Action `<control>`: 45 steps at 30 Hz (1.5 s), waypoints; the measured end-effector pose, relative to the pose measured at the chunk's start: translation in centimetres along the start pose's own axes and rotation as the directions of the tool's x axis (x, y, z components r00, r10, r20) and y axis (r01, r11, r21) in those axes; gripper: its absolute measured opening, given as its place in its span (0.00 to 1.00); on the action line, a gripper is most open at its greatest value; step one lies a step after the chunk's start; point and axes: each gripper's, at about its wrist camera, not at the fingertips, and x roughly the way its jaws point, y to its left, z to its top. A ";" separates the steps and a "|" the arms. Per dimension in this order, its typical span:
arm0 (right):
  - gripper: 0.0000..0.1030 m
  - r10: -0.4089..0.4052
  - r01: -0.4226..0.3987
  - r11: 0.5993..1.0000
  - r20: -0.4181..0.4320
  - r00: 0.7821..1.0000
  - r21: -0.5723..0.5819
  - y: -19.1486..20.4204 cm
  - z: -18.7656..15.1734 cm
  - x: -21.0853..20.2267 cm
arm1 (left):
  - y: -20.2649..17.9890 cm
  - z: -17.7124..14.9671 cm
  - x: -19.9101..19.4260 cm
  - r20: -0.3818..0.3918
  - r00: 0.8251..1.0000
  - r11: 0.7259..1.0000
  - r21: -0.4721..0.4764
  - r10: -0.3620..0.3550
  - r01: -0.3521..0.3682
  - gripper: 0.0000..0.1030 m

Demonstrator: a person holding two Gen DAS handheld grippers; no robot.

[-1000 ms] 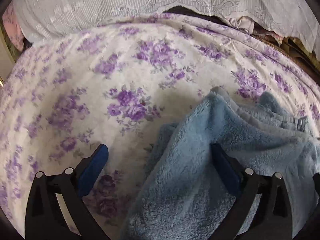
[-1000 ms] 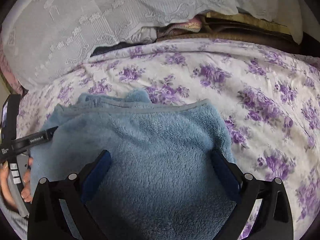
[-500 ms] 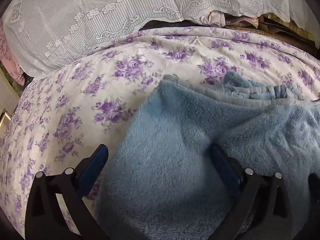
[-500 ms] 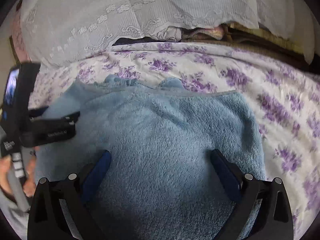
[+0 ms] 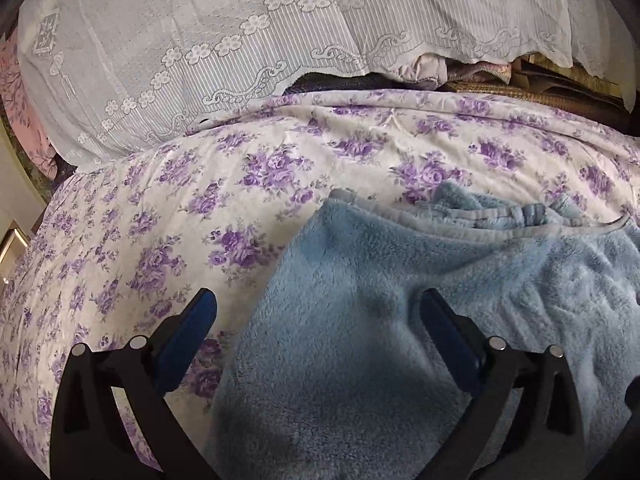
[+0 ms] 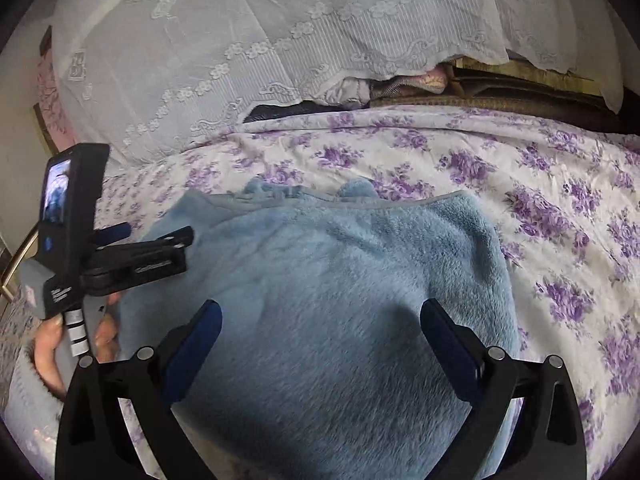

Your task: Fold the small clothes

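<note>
A blue fleece garment is laid on a floral-printed bedspread, with its piped hem edge turned toward the far side of the bed and a bunched waistband portion protruding beyond that edge. The long axis of the garment is judged to run from left to right across both views, roughly square to the direction in which the fingers point. The right gripper is positioned directly over the middle of the fleece, with its jaws spread wide and nothing clamped between them. The left gripper is likewise held wide apart and empty; its left finger is seen over bare bedspread and its right finger over fleece, so the garment's left edge lies between the fingers. The left gripper is also visible at the left margin of the right wrist view, carried by a hand. The left edge is therefore nearer the left gripper, and the right edge nearer the right gripper. Whether either gripper touches the cloth cannot be determined. Beyond the bedspread, a white lace cover is draped over stacked items.
</note>
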 end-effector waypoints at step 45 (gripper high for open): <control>0.97 0.170 -0.193 0.958 0.122 0.978 0.212 -5.3 -6.2 -7.2 | 2.8 -7.8 -5.6 -0.089 0.982 0.979 -0.135 -0.167 0.155 0.96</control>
